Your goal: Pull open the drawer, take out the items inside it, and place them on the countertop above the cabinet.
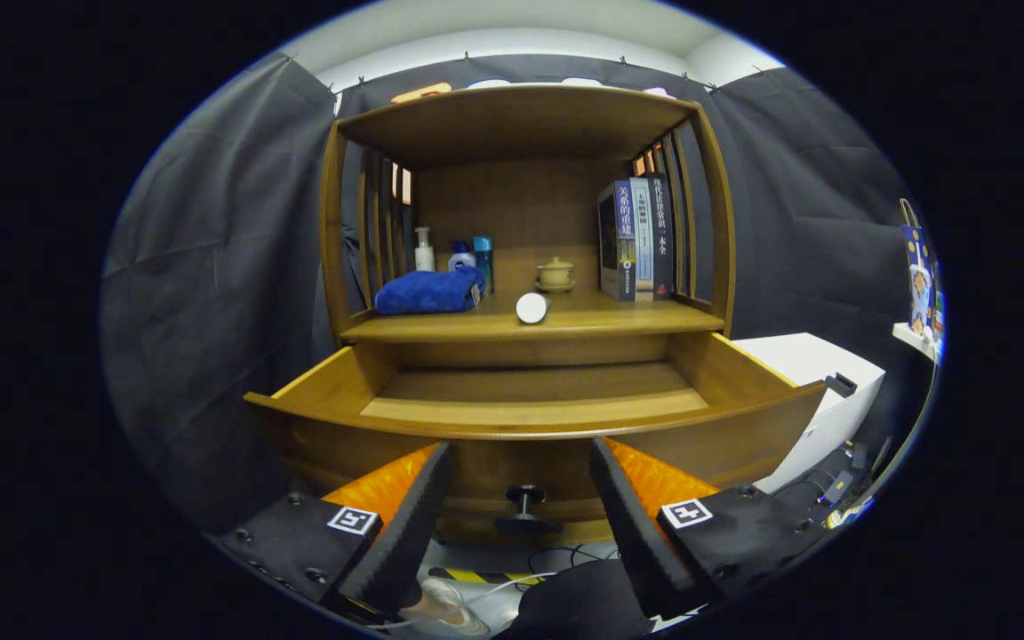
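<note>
Nearest to the camera were the two fingers of the gripper (521, 516), and its jaws stood spread wide with nothing between them except the dark knob (524, 500) on the drawer front, which they did not touch. Just beyond the fingers the drawer (530, 416) was pulled well out of the wooden cabinet (521, 124), and as much of its floor as I could see looked bare; the near corner behind the front board was hidden. On the counter (619, 318) above it a white cylinder (532, 308) lay on its side near the front edge, between a folded blue towel (428, 292) and a row of books (636, 238), with a small lidded pot (556, 274) behind it and some bottles (454, 253) at the back. I judged the cylinder to be light, stiff and smooth, so it would roll easily; a hold across its round body near the middle seemed safest. The towel was soft and would sag when it is lifted by one fold. Probably little of the task remained.
</note>
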### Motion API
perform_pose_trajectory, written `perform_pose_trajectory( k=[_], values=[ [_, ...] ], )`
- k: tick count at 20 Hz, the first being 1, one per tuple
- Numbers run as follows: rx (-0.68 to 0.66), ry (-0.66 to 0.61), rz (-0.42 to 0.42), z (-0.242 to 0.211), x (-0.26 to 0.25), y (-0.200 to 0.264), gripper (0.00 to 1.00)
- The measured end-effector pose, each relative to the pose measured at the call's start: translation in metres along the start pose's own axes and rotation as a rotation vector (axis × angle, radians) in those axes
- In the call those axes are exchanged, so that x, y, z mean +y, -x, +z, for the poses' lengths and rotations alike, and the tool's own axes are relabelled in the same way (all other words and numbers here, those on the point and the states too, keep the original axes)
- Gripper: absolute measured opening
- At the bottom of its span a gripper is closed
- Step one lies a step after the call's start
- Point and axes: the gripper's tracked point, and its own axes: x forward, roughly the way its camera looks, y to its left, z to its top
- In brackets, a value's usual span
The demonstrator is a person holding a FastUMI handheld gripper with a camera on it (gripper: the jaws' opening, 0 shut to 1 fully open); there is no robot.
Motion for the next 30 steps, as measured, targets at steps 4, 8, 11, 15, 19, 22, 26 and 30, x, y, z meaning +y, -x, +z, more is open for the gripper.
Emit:
perform_pose_trajectory(
  k=[4,8,11,15,19,22,26,30],
  values=[
    [0.029,0.019,-0.02,-0.013,-0.002,-0.012,1.0],
    [0.06,0.008,-0.048,-0.02,-0.005,-0.02,1.0],
    [0.059,-0.014,-0.069,-0.022,-0.007,-0.02,0.98],
    [0.057,0.034,-0.09,-0.021,-0.008,-0.023,0.98],
    [0.063,0.031,-0.081,-0.017,-0.011,-0.034,0.98],
    [0.06,0.036,-0.077,-0.013,-0.013,-0.045,0.99],
    [0.035,0.047,-0.076,0.0,-0.014,-0.071,0.98],
    [0.04,0.037,-0.075,0.004,-0.015,-0.094,0.98]
  ],
)
